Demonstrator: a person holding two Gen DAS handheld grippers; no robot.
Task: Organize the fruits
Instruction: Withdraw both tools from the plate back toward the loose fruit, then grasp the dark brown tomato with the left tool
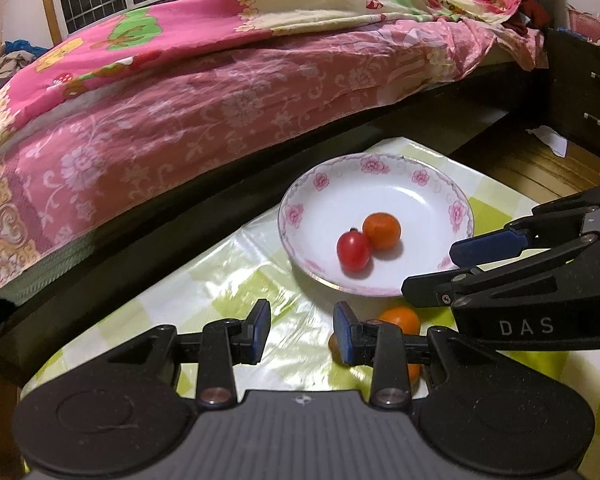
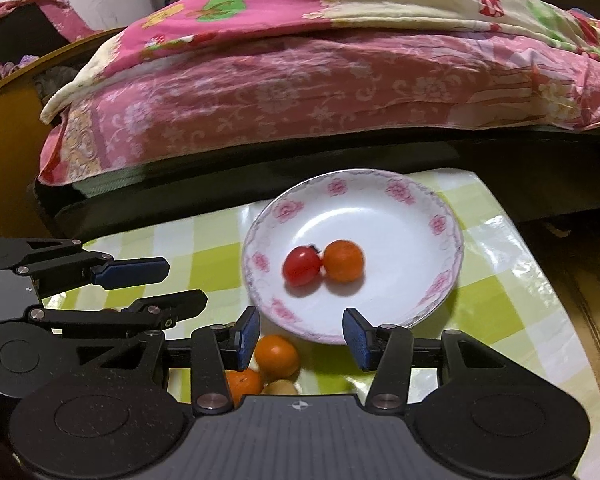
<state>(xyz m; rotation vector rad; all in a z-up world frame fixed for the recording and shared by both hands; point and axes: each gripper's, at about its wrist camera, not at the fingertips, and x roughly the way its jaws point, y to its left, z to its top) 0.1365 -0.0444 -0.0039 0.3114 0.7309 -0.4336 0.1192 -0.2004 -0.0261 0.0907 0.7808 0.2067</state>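
With both the left gripper (image 1: 302, 330) and right gripper (image 2: 300, 338) parted and empty, grasp the small, smooth, roll-prone orange (image 2: 276, 356) across its widest diameter.

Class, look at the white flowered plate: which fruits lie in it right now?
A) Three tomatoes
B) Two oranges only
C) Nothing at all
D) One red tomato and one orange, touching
D: the plate holds a red tomato touching an orange; other fruit lies outside its rim.
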